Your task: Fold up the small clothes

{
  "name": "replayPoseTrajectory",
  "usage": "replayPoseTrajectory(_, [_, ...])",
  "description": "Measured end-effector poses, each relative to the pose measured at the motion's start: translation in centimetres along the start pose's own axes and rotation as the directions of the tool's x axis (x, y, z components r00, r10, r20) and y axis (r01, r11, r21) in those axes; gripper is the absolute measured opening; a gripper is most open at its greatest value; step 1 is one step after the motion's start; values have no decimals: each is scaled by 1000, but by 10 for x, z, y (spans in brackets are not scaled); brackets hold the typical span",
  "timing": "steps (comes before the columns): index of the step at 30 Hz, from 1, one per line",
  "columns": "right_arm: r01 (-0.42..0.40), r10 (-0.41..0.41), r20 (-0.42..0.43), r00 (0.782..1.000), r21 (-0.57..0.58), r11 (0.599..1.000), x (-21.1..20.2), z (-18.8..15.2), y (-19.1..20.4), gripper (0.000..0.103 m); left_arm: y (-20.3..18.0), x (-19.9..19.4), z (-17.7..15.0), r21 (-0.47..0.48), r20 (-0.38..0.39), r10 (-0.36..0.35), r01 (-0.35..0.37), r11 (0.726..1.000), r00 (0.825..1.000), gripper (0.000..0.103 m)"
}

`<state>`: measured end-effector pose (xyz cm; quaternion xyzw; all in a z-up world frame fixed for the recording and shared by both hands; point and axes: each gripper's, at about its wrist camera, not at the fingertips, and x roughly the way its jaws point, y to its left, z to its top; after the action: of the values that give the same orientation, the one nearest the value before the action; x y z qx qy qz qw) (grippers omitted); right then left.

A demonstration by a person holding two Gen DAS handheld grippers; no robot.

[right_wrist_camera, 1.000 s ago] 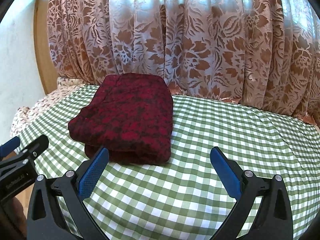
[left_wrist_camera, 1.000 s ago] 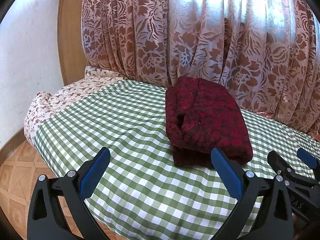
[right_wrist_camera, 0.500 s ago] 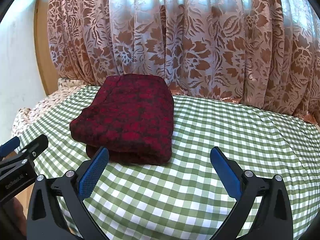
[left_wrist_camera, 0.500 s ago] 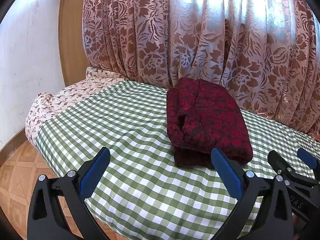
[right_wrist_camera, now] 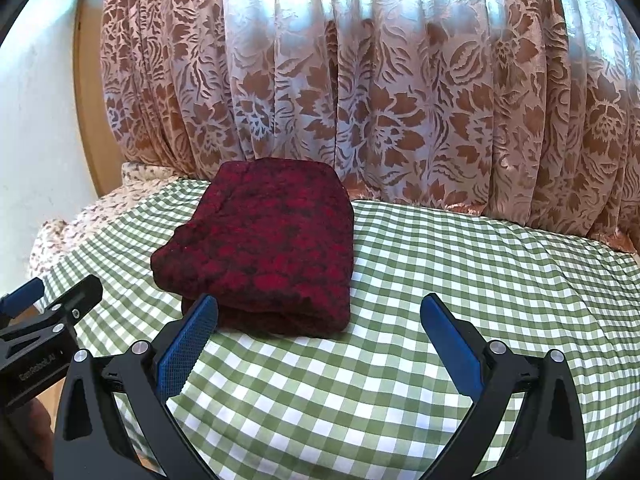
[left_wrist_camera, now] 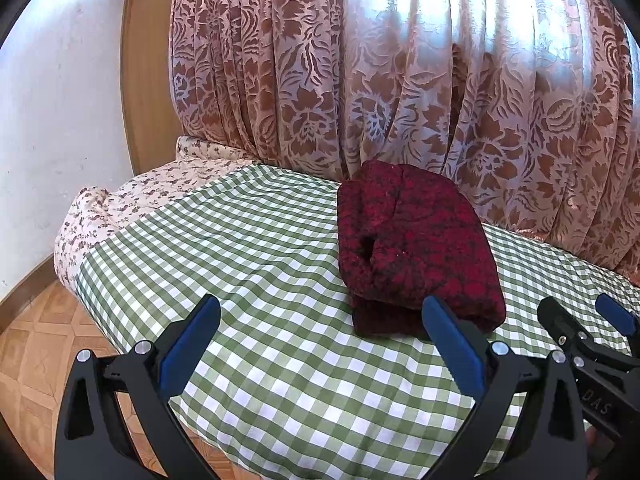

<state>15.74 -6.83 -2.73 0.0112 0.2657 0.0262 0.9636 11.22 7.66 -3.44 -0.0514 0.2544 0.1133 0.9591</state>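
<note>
Garment: a folded dark-red knitted piece with black mottling [left_wrist_camera: 416, 248] lies on the green-and-white checked bed cover [left_wrist_camera: 256, 264], near the brown floral curtain [left_wrist_camera: 400, 80]. Left tool [left_wrist_camera: 320, 340] and right tool [right_wrist_camera: 320, 336] hover above the cover just short of the garment, jaws spread wide, gripping nothing. A cream floral sheet [left_wrist_camera: 132, 200] shows at the bed's end.

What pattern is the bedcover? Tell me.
Green-and-white check bedcover; right wrist view shows it best.
</note>
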Motion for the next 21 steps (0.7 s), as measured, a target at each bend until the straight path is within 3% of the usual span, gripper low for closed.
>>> replayPoseTrajectory(21, [-4, 4, -3, 1000, -11, 1000, 0, 1, 5, 100, 0, -2, -2, -10, -6, -5, 5, 1000, 1000, 101])
